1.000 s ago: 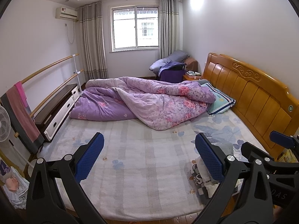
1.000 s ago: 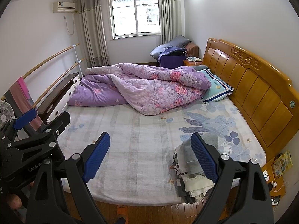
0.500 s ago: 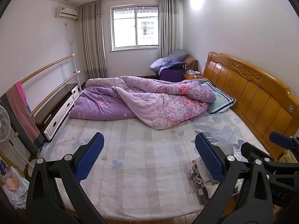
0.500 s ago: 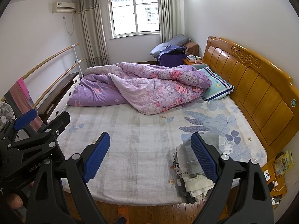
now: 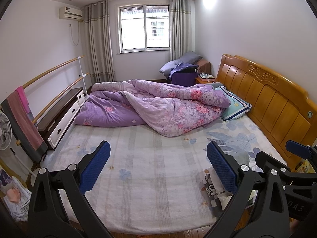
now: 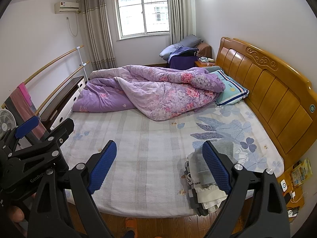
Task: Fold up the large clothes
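The clothes (image 6: 206, 186) lay as a small stack on the bed (image 6: 150, 158), at the near right corner of the mattress just beside the headboard (image 6: 277, 99). The stack showed grey fabric on top, a cream-white piece below it, and a dark checked layer with printed lettering at its left edge; in the left wrist view the same stack (image 5: 213, 192) was partly hidden behind the right finger of the tongs. The left tongs (image 5: 156, 166) stood wide open above the near edge of the bed, blue pads apart, with nothing between them. The right tongs (image 6: 158, 164) were likewise spread wide and held nothing; their right pad (image 6: 216, 170) overlapped the stack in the picture, but contact could not be determined. Both tongs pointed forward across the mattress, side by side, each visible at the edge of the other's view. The bed carried a pale checked sheet with blue leaf prints. A rumpled purple floral quilt (image 5: 158, 109) lay across the far half, touching a teal striped pillow (image 5: 235, 107) against the headboard. A low cabinet (image 5: 63, 115) and two wooden rails stood along the left wall, with a towel (image 5: 21, 119) draped over the rails and a fan (image 5: 5, 130) near it. A curtained window (image 5: 144, 29) faced the bed.
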